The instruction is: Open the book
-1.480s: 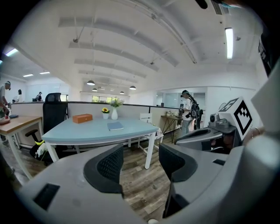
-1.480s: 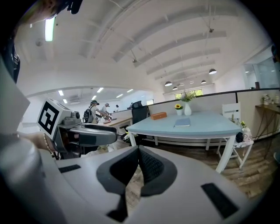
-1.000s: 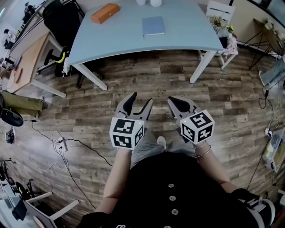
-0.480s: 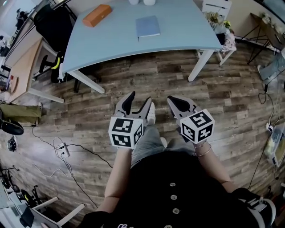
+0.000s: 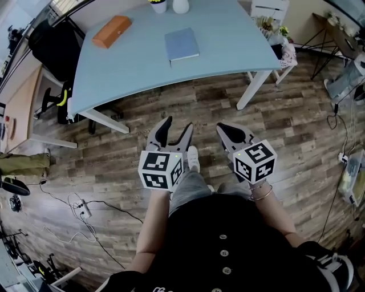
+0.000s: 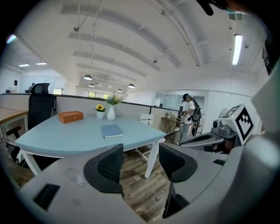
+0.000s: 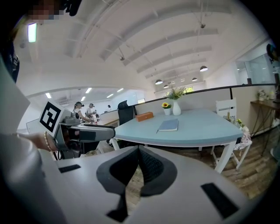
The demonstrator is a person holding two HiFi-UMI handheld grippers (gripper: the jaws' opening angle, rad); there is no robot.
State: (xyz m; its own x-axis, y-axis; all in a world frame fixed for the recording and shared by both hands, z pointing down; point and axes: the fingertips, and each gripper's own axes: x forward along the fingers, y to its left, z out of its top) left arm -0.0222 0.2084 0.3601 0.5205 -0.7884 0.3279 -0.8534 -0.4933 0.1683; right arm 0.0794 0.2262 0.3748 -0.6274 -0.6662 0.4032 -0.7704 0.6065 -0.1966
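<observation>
Left tongs (image 5: 177,125): jaws apart, nothing between them; through the gap the left gripper view shows only wood floor (image 5: 296,120) and one leg of the surface (image 5: 234,43). Right tongs (image 5: 227,129): jaws pressed together, pads meeting, nothing held. Both tongs are held at waist height over the floor, short of the near edge of the surface and well apart from it, side by side and pointing toward it. Book (image 5: 182,44): blue, closed, lying flat on the surface, about midway across it and set back from the near edge. Nothing touches the book. Orange box (image 5: 112,31): on the surface, left of the book, near the left edge. White vase (image 5: 181,5) and small flower pot (image 5: 158,5): at the far edge of the surface, behind the book, just beside each other. Black chair (image 5: 48,43): off the left end of the surface. White chair (image 5: 268,10): off the far right corner of the surface. Cable and power strip (image 5: 84,208) lie on the floor, well to the near left of the surface.
</observation>
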